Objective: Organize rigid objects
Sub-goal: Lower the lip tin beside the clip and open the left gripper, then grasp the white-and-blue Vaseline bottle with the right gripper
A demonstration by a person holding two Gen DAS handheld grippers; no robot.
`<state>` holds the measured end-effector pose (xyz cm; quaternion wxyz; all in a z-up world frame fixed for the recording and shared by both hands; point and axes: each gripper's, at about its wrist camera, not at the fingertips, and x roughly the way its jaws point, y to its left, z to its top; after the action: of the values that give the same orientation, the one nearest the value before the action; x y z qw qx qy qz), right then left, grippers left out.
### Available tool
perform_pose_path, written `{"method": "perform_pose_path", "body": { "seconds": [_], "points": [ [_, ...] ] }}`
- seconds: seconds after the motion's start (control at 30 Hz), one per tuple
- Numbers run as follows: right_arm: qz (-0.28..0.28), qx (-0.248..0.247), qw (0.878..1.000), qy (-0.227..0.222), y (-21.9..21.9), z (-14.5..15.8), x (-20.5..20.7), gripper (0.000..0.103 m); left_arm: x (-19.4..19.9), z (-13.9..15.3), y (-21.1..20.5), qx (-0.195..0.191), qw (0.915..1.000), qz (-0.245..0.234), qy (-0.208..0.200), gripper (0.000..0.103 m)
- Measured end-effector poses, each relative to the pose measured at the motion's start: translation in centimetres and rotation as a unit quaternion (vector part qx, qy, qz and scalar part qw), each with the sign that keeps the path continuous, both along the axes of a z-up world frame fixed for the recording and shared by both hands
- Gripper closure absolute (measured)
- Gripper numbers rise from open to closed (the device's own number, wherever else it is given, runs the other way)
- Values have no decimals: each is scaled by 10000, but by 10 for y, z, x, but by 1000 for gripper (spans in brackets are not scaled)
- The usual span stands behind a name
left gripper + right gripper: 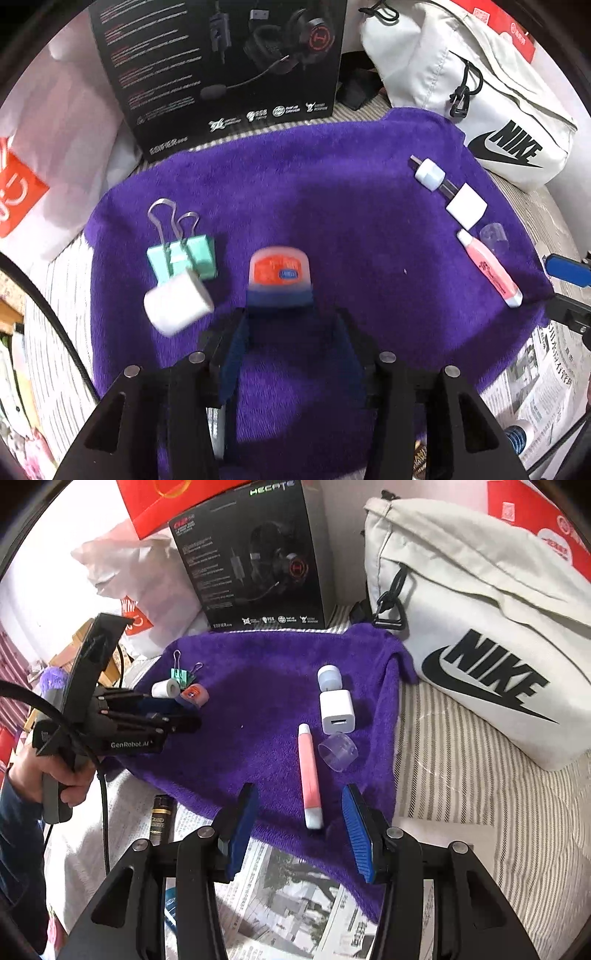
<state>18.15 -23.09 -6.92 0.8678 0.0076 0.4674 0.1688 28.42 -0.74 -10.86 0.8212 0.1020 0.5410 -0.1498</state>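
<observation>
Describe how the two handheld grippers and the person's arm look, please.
Both grippers are black, angular frames with silver bolts and ribbed blue finger pads. The left gripper carries white "GenRobot.AI" lettering and black cables. The hand on its grey handle is bare, below a dark blue sleeve.

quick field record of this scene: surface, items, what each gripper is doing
surface: purple towel
left side items: green binder clip, white roll
right side items: pink pen, clear cap, white charger, white-capped item
left gripper: shut on orange-labelled tube
right gripper: open, fingers either side of the pink pen's near end
</observation>
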Motion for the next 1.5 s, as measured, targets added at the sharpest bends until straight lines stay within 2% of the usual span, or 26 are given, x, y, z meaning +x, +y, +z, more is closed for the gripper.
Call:
{"method": "perform_pose_path", "body": {
  "seconds": [0.3,0.5,0.7,0.93,1.07,1.13,1.23,1.33,1.43,1.5],
  "points": [
    [148,-40,9997,-175,1,23,-41,55,-46,36,20,-200,9995,149,-206,58],
    [635,-117,9974,-305,16,26,-81,49,-83,53,39,-491,9979,254,-328,58],
    [1316,41,9912,-96,35,4,-102,49,-113,48,57,-714,9965,368,-250,58],
    [1804,-539,9821,52,57,-31,-100,49,-132,40,66,-807,9960,333,-198,58],
    [2225,-805,9715,102,72,-48,-96,49,-137,35,71,-857,9956,334,-154,58],
    [2335,-859,9685,-57,76,-50,-96,48,-138,32,73,-835,9958,351,-132,58],
    [2513,-727,9650,-186,78,-50,-97,53,-142,26,75,-849,9957,352,-76,58],
    [2467,-514,9676,-134,74,-46,-102,58,-145,21,77,-824,9960,355,-47,58],
    [2052,-278,9783,-17,61,-43,-105,59,-148,18,81,-857,9956,387,-41,58],
    [1934,-181,9808,159,56,-45,-108,59,-150,16,83,-875,9953,411,-42,58]
  ]
}}
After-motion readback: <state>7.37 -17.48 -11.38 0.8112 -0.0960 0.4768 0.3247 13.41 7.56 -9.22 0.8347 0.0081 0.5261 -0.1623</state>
